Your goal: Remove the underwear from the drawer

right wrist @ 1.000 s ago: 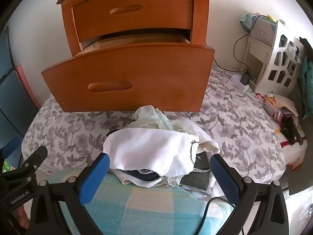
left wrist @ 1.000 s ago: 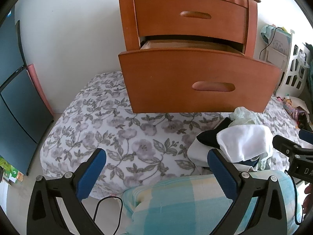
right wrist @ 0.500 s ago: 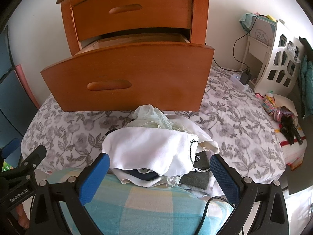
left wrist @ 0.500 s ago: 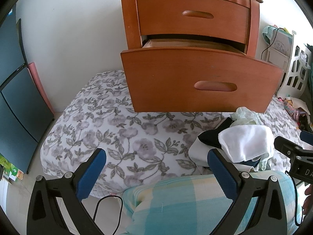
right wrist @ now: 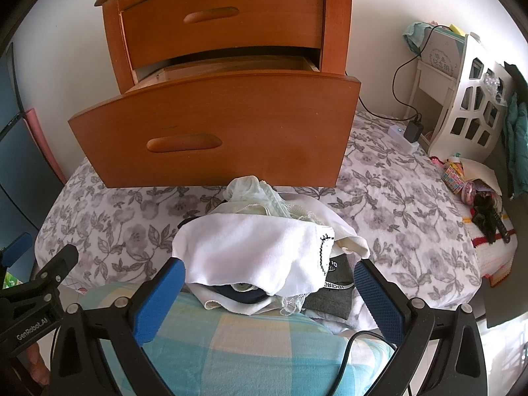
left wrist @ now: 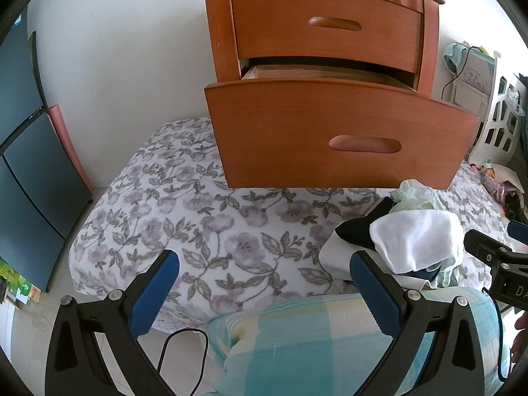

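The underwear (right wrist: 260,254) lies in a loose heap on the flowered bedspread (right wrist: 396,217), just in front of the open lower drawer (right wrist: 211,132) and near the right gripper (right wrist: 269,292). A white piece is on top, a pale green one behind it, and dark and grey pieces below. So most of the job looks done; whether anything is left inside the drawer cannot be seen, because its tall front hides the inside.

Both grippers are empty with fingers spread wide. The right one frames the near edge of the heap; the left gripper (left wrist: 264,285) is over bare bedspread, well to the left of the pile.

The risks, as I judge them: the heap partly rests on the checked blue fabric (right wrist: 231,340) at the near edge, so a careless move of the right gripper could push pieces off the bed. The pieces are soft and piled loosely, so one could drag its neighbours along. The drawer sticks far out of the wooden cabinet (left wrist: 323,23), and a gripper reaching in could knock its front edge. A black cable (right wrist: 349,349) hangs near the right fingers and may catch.
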`<state>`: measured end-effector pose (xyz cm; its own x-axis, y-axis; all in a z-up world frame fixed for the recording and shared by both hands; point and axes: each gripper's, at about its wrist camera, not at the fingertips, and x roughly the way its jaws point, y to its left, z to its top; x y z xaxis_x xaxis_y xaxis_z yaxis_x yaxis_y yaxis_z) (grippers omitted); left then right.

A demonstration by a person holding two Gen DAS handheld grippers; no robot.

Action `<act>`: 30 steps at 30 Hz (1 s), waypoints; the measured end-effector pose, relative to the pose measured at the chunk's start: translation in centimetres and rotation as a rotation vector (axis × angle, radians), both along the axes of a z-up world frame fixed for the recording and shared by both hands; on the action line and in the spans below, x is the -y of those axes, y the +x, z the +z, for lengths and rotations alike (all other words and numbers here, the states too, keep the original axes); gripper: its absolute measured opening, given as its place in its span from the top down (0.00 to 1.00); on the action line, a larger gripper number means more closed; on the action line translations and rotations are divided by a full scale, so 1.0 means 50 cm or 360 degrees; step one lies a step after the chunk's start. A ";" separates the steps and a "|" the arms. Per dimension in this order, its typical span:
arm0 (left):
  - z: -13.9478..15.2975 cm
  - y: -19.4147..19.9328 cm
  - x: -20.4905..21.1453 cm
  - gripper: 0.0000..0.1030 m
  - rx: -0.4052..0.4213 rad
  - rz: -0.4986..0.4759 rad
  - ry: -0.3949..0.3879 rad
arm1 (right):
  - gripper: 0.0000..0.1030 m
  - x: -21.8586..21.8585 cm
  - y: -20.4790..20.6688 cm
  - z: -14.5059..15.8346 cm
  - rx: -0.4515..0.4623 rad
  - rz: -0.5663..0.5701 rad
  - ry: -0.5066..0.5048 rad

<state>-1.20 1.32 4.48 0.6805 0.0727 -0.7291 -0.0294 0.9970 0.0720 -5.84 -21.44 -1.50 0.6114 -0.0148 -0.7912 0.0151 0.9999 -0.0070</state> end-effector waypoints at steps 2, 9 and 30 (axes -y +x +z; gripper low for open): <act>0.000 0.000 0.000 0.00 0.0001 0.0000 0.0000 | 0.00 0.000 0.000 0.000 -0.0001 -0.0001 0.0001; 0.000 0.001 0.001 0.00 0.0000 0.0000 0.0001 | 0.00 0.000 -0.003 0.000 0.0004 -0.0009 -0.0002; 0.001 -0.001 -0.001 0.00 0.0009 0.0008 0.0002 | 0.00 0.003 -0.005 0.008 0.0023 -0.0041 -0.0011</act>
